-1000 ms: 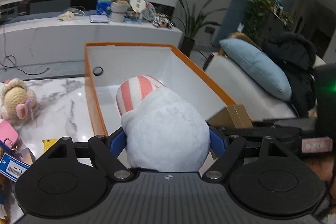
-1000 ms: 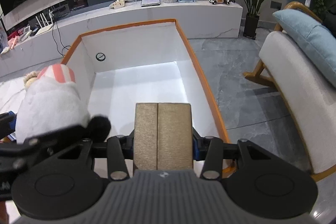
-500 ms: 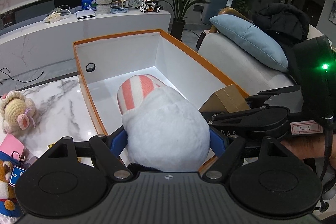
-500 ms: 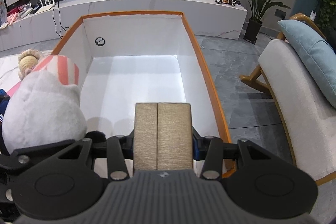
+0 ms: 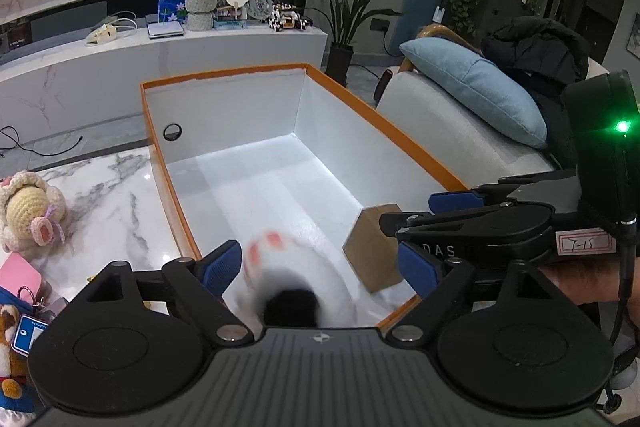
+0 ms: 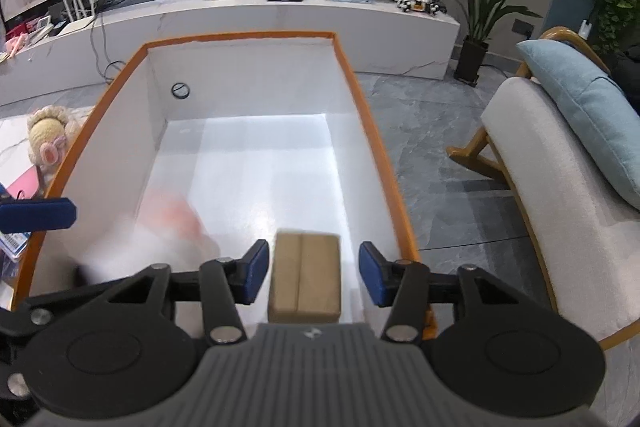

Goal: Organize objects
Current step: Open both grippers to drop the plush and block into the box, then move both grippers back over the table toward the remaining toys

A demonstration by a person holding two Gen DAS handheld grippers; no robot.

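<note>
**Plush and cardboard block loose inside the orange-rimmed box**

The left gripper (image 5: 320,267) is spread wide, its blue pads clear of the white plush toy (image 5: 296,279), a motion-blurred, fluffy form with pink stripes at 6 o'clock in the box (image 5: 400,143). The right gripper (image 6: 310,273) gapes around the rectangular tan cardboard block (image 6: 305,277), untouched. The box has smooth white walls. A handwritten label (image 5: 585,243) reads roughly "7-15".

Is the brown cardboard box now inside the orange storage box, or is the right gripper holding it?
Inside and released. The cardboard box sits low within the orange storage box, and the right gripper is open, gaps on both sides.
</note>
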